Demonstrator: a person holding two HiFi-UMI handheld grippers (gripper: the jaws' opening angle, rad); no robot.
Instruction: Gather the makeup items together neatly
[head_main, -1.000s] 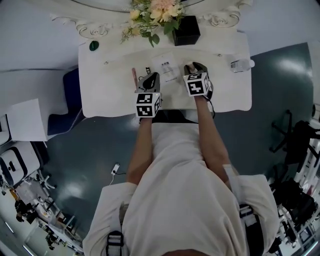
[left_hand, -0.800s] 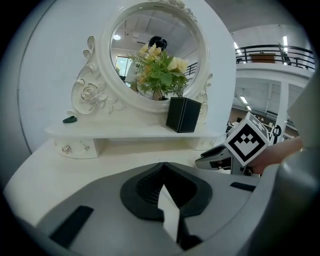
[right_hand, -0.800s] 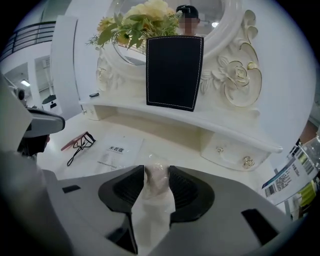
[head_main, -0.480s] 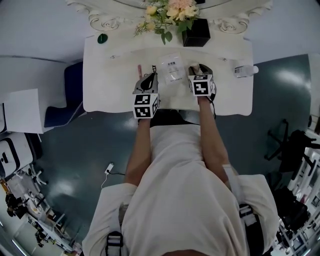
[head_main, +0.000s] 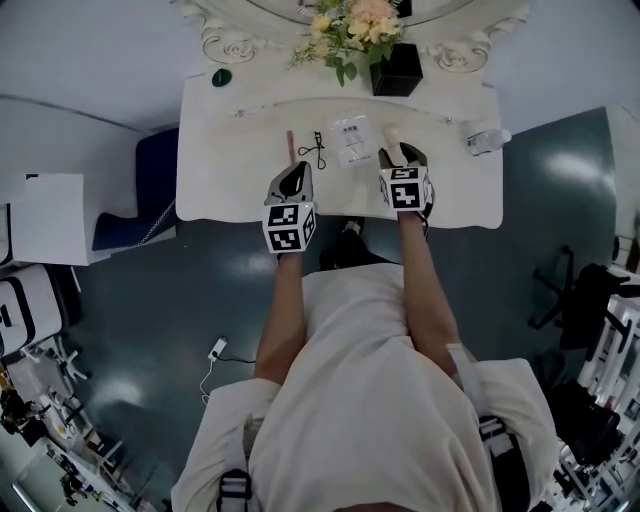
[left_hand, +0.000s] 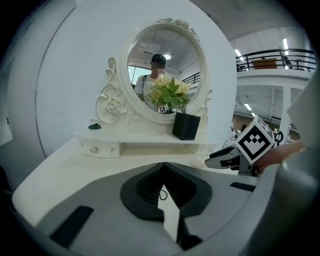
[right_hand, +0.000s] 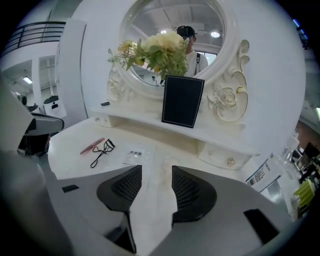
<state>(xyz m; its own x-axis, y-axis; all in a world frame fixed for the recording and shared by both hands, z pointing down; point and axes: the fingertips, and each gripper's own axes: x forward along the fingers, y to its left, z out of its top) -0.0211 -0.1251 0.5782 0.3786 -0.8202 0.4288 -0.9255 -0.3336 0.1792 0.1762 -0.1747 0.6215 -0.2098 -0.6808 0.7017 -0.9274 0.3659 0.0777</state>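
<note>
On the white dressing table (head_main: 230, 170) a pink pencil (head_main: 290, 143), a black eyelash curler (head_main: 313, 150) and a clear packet (head_main: 350, 140) lie side by side. The right gripper view shows the pencil (right_hand: 92, 145), curler (right_hand: 102, 151) and packet (right_hand: 134, 156) to its left. My right gripper (head_main: 400, 150) stands open, its jaws having just been opening. A pale cream item (right_hand: 162, 172) lies on the table between them, and the pads (right_hand: 186, 189) stay clear of it. My left gripper (head_main: 298, 168) hangs shut and empty over the front edge, short of the curler.
A black square vase (head_main: 396, 70) with flowers (head_main: 350, 25) stands on the raised back shelf under an oval mirror (left_hand: 162, 70). A small green object (head_main: 222, 77) sits at the shelf's left end. A clear bottle (head_main: 485, 138) lies at the table's right.
Both grippers have drawn back towards the table's front edge. The eyelash curler now shows clear of the left gripper. The head view has shifted, so the table sits higher in frame.
</note>
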